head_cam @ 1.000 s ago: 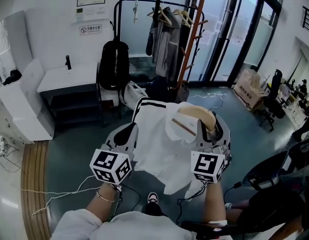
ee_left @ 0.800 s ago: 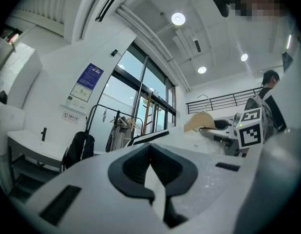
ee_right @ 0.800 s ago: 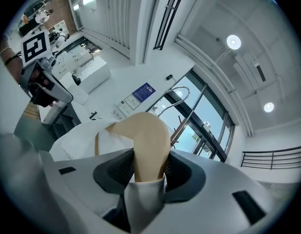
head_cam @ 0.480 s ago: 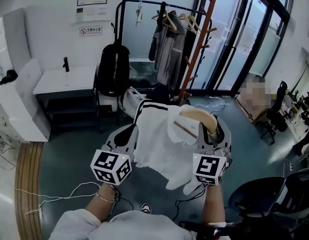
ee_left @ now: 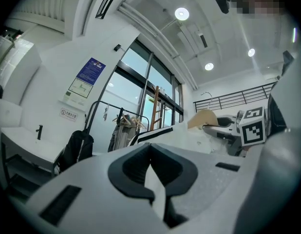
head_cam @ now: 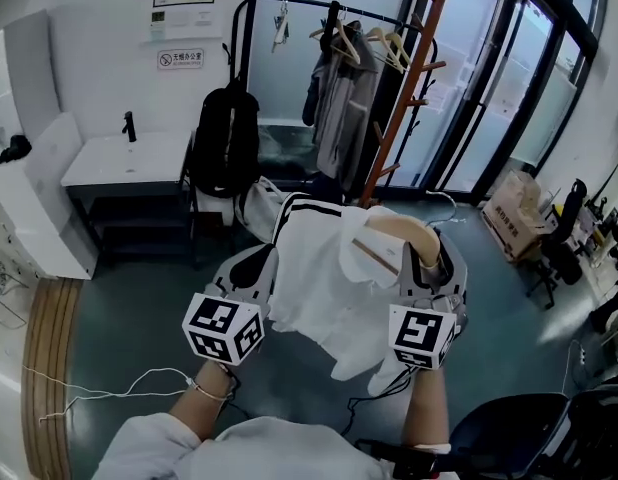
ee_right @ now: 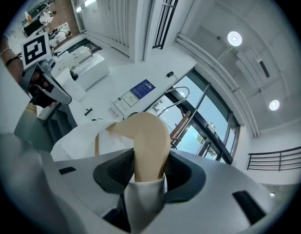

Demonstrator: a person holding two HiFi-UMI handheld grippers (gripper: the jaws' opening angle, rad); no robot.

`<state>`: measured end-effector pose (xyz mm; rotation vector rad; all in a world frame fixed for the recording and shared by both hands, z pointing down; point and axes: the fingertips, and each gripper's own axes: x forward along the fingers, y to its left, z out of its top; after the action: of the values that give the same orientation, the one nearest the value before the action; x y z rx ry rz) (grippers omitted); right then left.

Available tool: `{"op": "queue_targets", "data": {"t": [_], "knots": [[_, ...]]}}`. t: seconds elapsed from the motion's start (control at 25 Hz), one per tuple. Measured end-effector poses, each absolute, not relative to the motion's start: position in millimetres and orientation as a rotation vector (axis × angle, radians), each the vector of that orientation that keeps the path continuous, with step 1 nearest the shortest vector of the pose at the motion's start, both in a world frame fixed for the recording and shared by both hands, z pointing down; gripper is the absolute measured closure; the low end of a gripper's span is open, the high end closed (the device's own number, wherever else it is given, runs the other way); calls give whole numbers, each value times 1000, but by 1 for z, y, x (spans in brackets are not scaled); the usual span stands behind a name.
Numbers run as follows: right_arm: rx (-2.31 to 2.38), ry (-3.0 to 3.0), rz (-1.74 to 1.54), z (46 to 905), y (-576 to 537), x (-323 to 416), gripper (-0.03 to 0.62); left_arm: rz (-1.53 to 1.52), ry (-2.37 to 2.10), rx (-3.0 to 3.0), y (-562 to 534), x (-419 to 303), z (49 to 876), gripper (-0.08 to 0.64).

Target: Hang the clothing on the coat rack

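Observation:
A white shirt [head_cam: 319, 283] with black stripes hangs on a tan wooden hanger [head_cam: 397, 234] between my two grippers at chest height. My left gripper [head_cam: 257, 266] is shut on a fold of the shirt [ee_left: 153, 179] at its left side. My right gripper [head_cam: 432, 265] is shut on the end of the hanger [ee_right: 148, 145], with white cloth pinched under it. The black rail of the coat rack [head_cam: 289, 4] stands ahead and carries several hangers and grey clothes [head_cam: 339, 88]. A red-brown wooden peg pole [head_cam: 411, 78] leans just right of the rail.
A black backpack [head_cam: 226, 138] hangs at the rack's left end, beside a white table [head_cam: 124, 158]. A white bag [head_cam: 259, 203] sits on the floor under the rail. White cable [head_cam: 109, 388] trails over the floor at left. A cardboard box [head_cam: 514, 218] and a dark chair [head_cam: 529, 438] are at right.
The view has shifted and the rack and peg pole now sit a little closer and more to the right. Both grippers keep the same hold on shirt and hanger.

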<state>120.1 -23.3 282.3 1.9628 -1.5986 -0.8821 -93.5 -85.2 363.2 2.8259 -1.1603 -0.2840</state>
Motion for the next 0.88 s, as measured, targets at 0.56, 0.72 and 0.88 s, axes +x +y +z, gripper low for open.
{"op": "queue_targets", "data": {"t": [0.56, 0.72, 0.88], "knots": [[1982, -1675, -814, 301, -75, 192, 411, -172, -1238, 2798, -126, -35, 383, 552], [1976, -1670, -801, 309, -84, 199, 411, -168, -1241, 2806, -136, -28, 383, 552], [1964, -1659, -812, 307, -94, 206, 411, -187, -1218, 2813, -151, -16, 379, 552]]}}
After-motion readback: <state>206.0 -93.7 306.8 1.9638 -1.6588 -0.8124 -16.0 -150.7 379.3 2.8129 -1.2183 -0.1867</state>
